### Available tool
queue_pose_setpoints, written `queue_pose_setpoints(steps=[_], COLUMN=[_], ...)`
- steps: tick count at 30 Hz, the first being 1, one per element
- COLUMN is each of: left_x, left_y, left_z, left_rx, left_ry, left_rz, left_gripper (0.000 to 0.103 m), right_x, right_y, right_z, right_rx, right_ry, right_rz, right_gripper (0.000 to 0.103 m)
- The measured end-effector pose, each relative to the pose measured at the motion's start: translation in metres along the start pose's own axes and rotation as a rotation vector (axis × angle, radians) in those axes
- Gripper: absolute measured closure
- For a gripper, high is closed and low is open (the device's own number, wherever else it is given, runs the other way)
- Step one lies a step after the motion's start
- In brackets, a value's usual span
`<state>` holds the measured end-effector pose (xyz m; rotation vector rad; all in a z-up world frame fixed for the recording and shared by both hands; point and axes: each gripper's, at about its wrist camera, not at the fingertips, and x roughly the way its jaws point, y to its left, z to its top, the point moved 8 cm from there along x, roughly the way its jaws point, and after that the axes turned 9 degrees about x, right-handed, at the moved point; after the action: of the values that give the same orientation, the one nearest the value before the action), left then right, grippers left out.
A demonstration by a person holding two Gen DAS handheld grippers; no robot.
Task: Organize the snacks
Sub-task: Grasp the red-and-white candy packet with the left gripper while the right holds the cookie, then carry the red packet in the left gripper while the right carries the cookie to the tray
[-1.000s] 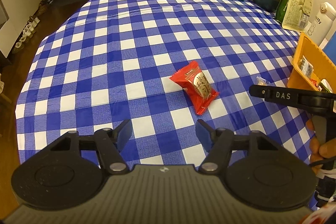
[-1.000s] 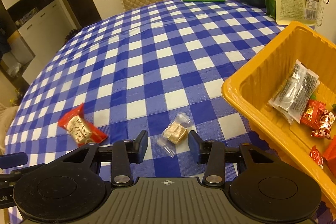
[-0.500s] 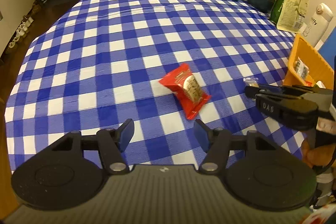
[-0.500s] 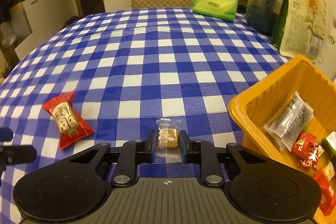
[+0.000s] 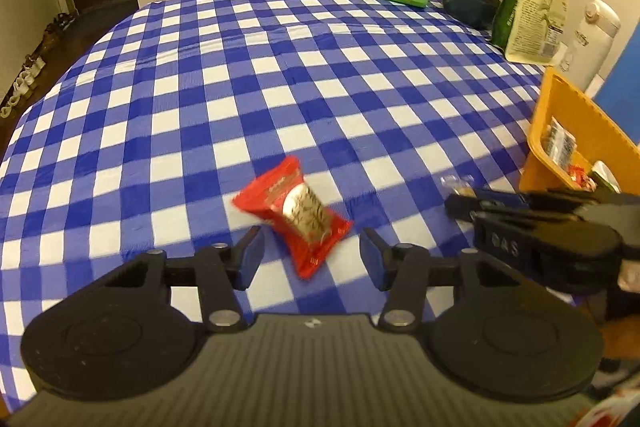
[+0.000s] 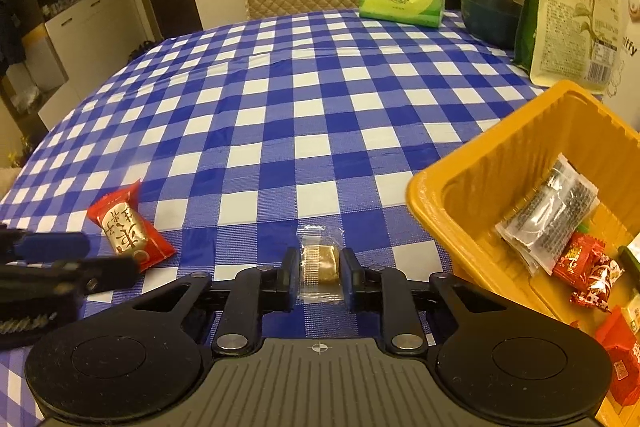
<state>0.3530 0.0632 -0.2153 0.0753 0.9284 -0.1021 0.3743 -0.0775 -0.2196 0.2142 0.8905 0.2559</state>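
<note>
Both grabs underway, we're mid-pickup.
Right gripper (image 6: 319, 277) has just clamped the clear-wrapped candy (image 6: 319, 264); left gripper (image 5: 310, 255) is closing round the red packet (image 5: 294, 213) (not pinched yet). Yellow bin (image 6: 472, 183) waits at 2 o'clock.

The orange tray (image 6: 480, 163) runs off the right edge; the red snack packet (image 5: 296, 215) is motion-blurred.
</note>
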Motion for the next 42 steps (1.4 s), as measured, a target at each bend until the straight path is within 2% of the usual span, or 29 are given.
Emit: queue_pose_setpoints(steps=[9, 17, 29, 42], left_x=[0.025, 0.034, 0.023, -0.009], left_y=[-0.002, 0.001, 0.004, 0.011], left_z=[0.018, 0.011, 0.006, -0.015], left_rx=[0.019, 0.039, 0.064, 0.059], left_ry=[0.008, 0.051, 0.055, 0.065], left_rz=[0.040, 0.061, 0.070, 0.071], left_gripper=[0.054, 0.075, 0.078, 0.079], right_x=[-0.001, -0.001, -0.001, -0.023], right_y=[0.000, 0.001, 0.004, 0.003], right_z=[-0.001, -0.001, -0.003, -0.014], right_rx=[0.008, -0.001, -0.060, 0.003], right_ry=[-0.003, -0.004, -0.003, 0.040], right_rz=[0.010, 0.006, 0.000, 0.079], right_gripper=[0.081, 0.081, 0.081, 0.082])
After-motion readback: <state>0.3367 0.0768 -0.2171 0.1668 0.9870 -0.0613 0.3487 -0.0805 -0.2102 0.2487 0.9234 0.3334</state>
